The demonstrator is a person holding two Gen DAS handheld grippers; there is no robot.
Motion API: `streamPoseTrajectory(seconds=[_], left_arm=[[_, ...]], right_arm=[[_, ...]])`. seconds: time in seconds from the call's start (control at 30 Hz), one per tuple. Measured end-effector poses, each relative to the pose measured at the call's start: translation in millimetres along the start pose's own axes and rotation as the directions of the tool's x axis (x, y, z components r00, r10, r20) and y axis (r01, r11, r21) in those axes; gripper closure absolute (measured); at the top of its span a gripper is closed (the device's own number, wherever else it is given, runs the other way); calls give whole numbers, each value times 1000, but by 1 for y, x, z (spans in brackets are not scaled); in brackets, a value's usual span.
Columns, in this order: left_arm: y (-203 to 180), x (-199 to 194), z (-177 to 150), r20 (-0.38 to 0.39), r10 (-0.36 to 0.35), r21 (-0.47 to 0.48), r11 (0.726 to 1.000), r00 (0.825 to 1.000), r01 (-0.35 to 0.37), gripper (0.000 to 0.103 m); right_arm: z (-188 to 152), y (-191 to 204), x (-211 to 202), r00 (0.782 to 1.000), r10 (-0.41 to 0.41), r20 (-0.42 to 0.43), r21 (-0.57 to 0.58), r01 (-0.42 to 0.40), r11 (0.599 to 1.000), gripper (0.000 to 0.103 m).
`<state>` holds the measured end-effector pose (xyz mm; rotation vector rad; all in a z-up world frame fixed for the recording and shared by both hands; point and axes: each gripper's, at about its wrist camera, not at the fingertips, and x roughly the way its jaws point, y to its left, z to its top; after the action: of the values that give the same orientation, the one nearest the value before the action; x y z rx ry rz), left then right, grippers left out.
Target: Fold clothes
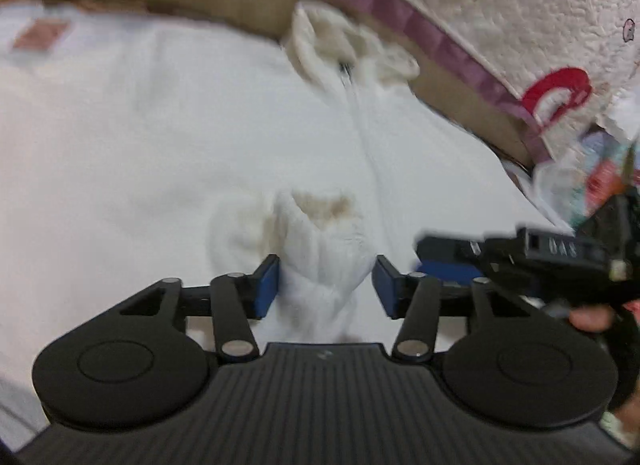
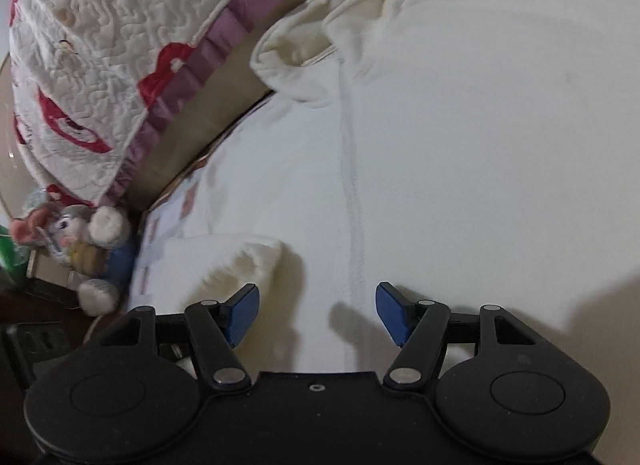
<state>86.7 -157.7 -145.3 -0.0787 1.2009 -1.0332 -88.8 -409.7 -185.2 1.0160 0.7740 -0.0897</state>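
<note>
Only real lettering I'm seeing is on the quilted blanket (image 1: 520, 5), up around 1 o'clock in the left wrist view: colorful embroidered letters showing upside down, looking like "HAPPY", though I'm not sure. Some pale characters are sitting on the other gripper's black body (image 1: 560, 253), too blurry to read.

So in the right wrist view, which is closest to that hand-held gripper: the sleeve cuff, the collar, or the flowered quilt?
1. Cream ribbed sleeve cuff of the white zip-up fleece jacket, just ahead of the right hand-held gripper, slightly left.
2. Cream stand-up collar, farther up the zipper line.
3. White quilted blanket with red flowers, beyond, upper left.
</note>
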Motion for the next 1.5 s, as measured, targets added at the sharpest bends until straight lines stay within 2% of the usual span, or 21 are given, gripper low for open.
streamPoseTrajectory(seconds=[0.07, 0.13, 0.23, 0.33, 0.43, 0.5, 0.57, 0.67, 0.7, 0.73, 0.83, 0.9, 0.97, 1.0, 1.07, 1.13, 1.17, 1.2, 1.37, 1.5], left_arm=[[8, -5, -5, -55, -75, -74, 995, 996, 70, 47], [13, -16, -7, -36, -87, -87, 993, 996, 83, 48], [11, -34, -2, 59, 17, -28, 1000, 998, -15, 49], [13, -44, 3, 135, 132, 2, 991, 982, -133, 49], [30, -44, 5, 142, 198, -49, 980, 970, -193, 49], [44, -46, 6, 142, 226, -103, 972, 964, -213, 51], [51, -53, 8, 188, 253, -147, 963, 949, -228, 56], [57, -63, 13, 246, 285, -175, 953, 926, -247, 56], [58, -64, 15, 258, 294, -175, 951, 920, -255, 56], [58, -64, 15, 260, 302, -174, 949, 917, -263, 56], [61, -64, 16, 262, 323, -174, 943, 909, -285, 56], [63, -66, 16, 276, 336, -179, 938, 900, -296, 56], [65, -74, 19, 312, 347, -184, 935, 885, -302, 56], [65, -78, 20, 333, 351, -184, 935, 875, -305, 56], [62, -83, 21, 356, 361, -164, 932, 862, -322, 56], [57, -85, 23, 364, 372, -129, 928, 854, -349, 56], [55, -83, 23, 358, 374, -115, 927, 856, -357, 56], [52, -81, 23, 351, 375, -100, 926, 858, -364, 56], [47, -56, 19, 223, 346, -5, 935, 911, -354, 53], [35, -34, 5, 120, 366, 141, 914, 923, -380, 51]], right_arm=[[-2, 7, 3, 999, 30, -27, 0, -30, 1000, 34], [-6, 13, 7, 997, 59, -56, 8, -58, 998, 33], [-13, 15, 15, 991, 102, -91, 57, -97, 994, 33], [-22, 15, 26, 981, 146, -130, 124, -131, 984, 33], [-29, 23, 43, 980, 92, -175, 99, -75, 992, 33], [-33, 36, 48, 985, 69, -161, 48, -62, 997, 29], [-36, 54, 52, 990, 22, -137, -11, -24, 1000, 25], [-39, 67, 59, 997, -23, -75, -101, 15, 995, 25], [-38, 67, 59, 999, -26, -42, -119, 20, 993, 40], [-38, 68, 58, 1000, -28, -9, -137, 27, 990, 71], [-28, 84, 40, 992, -36, 120, -299, 71, 952, 71], [-18, 103, 17, 967, -51, 249, -452, 162, 877, 71], [-4, 117, -12, 920, -62, 387, -518, 272, 811, 71], [3, 122, -28, 889, -64, 454, -532, 328, 780, 71], [18, 119, -55, 821, -95, 563, -498, 429, 754, 71], [31, 105, -71, 771, -161, 617, -453, 514, 729, 71], [37, 95, -76, 749, -199, 633, -428, 552, 715, 71], [43, 83, -78, 737, -238, 632, -406, 577, 709, 71], [49, 27, -72, 749, -373, 548, -285, 586, 759, 70], [48, 4, -63, 758, -412, 505, -224, 577, 786, 70]])
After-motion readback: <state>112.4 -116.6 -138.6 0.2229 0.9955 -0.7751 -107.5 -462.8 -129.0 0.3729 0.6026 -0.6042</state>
